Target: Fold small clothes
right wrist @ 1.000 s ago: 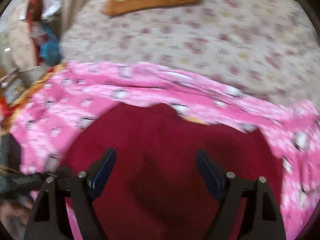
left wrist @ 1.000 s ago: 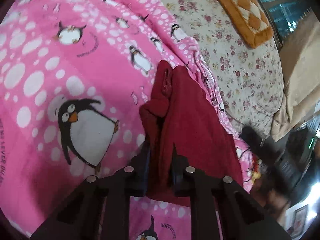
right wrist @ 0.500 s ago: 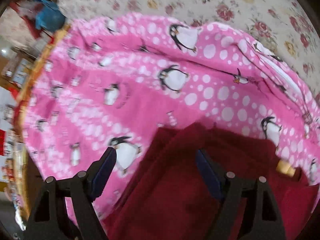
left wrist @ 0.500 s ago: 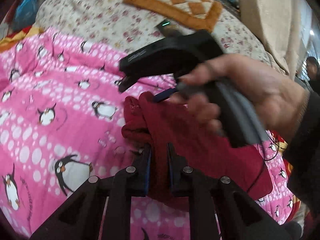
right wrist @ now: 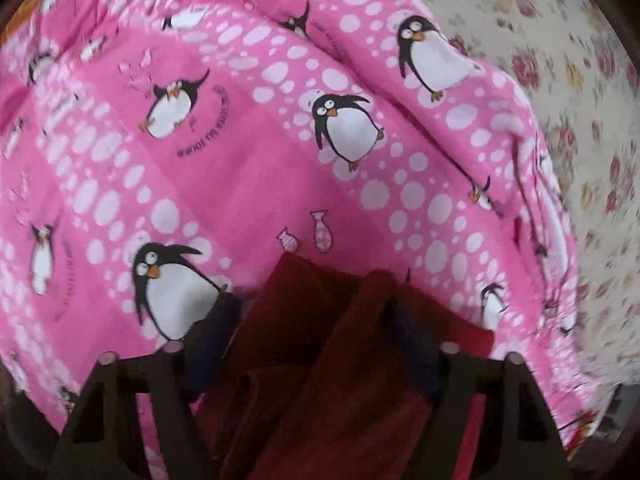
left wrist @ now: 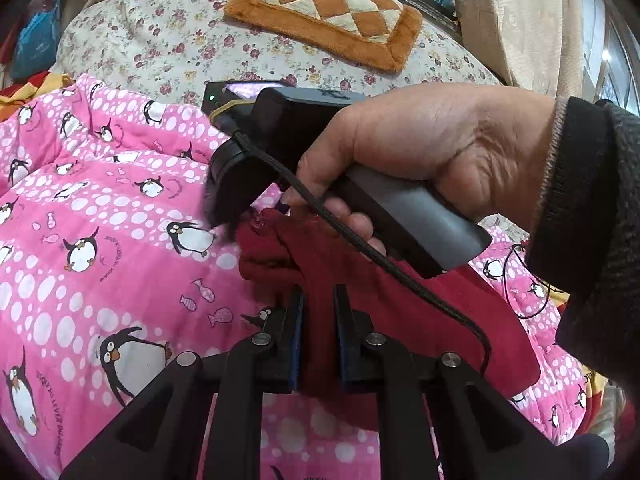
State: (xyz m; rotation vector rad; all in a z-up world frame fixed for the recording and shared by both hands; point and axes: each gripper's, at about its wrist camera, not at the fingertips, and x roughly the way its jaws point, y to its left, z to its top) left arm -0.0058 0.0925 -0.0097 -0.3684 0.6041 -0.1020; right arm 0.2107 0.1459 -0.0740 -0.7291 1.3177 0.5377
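A dark red garment lies on a pink penguin quilt. My left gripper is shut on a fold of the garment near its bunched left edge. In the left wrist view the right gripper's body, held in a hand, hangs over the garment's far end; its fingers are mostly hidden there. In the right wrist view my right gripper is open, its fingers spread on either side of a raised ridge of the red garment, very close to the cloth.
The quilt covers a bed with a floral sheet. An orange checkered mat lies at the far side. A beige curtain hangs at the right. A black cable trails from the right gripper.
The right gripper has swung in over the garment and come down to its far end, still open. The left gripper has kept its hold on the red fold.
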